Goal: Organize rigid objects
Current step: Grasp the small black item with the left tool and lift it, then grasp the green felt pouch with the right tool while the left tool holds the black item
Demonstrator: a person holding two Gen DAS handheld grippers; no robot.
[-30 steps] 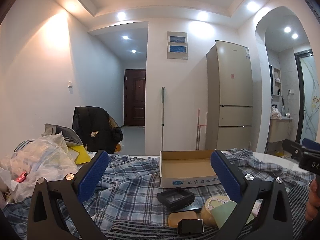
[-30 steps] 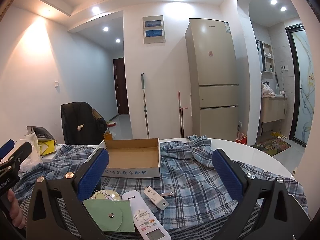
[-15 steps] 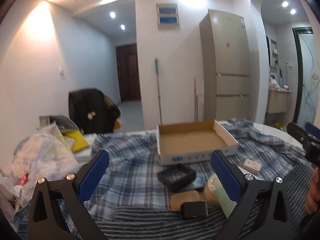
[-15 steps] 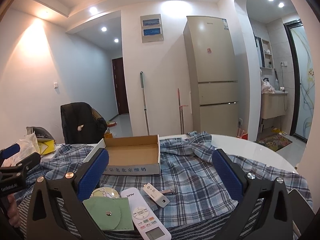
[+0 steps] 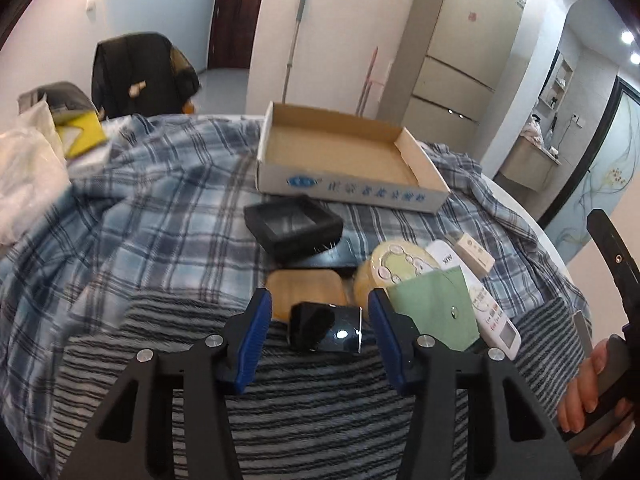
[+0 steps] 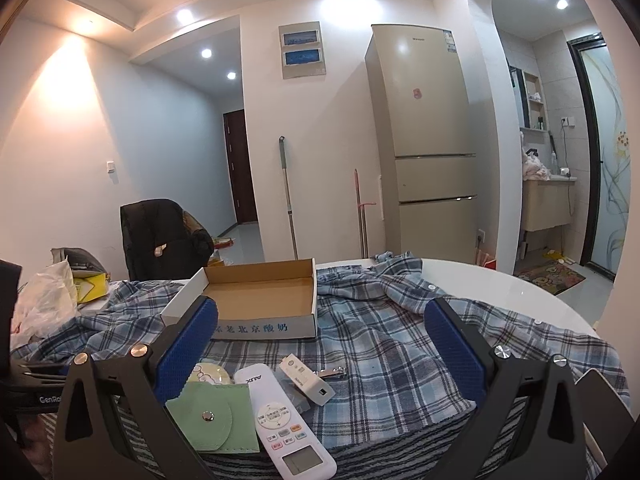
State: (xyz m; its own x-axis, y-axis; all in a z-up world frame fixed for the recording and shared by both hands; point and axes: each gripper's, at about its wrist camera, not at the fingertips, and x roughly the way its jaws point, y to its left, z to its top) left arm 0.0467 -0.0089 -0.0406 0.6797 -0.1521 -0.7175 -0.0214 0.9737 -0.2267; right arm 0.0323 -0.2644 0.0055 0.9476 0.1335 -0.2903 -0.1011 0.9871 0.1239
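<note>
Left gripper [image 5: 320, 320]: jaws just closing around small black glossy box [image 5: 325, 332], pads not visibly touching. Right gripper [image 6: 320, 344]: wide open, empty, above remote control [image 6: 286, 420].

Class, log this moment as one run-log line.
left gripper: jaws just narrowed around glossy black rectangular device, contact unclear | right gripper: open | cardboard box: empty

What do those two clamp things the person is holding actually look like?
Each is a black frame with cut-out openings and silver screw heads, ending in two fingers faced with dimpled blue pads. The left gripper and the right gripper look alike. White lettering marks the left gripper's side in the right wrist view. No cables show. A bare hand grips the right one's black handle; no sleeve shows.
</note>
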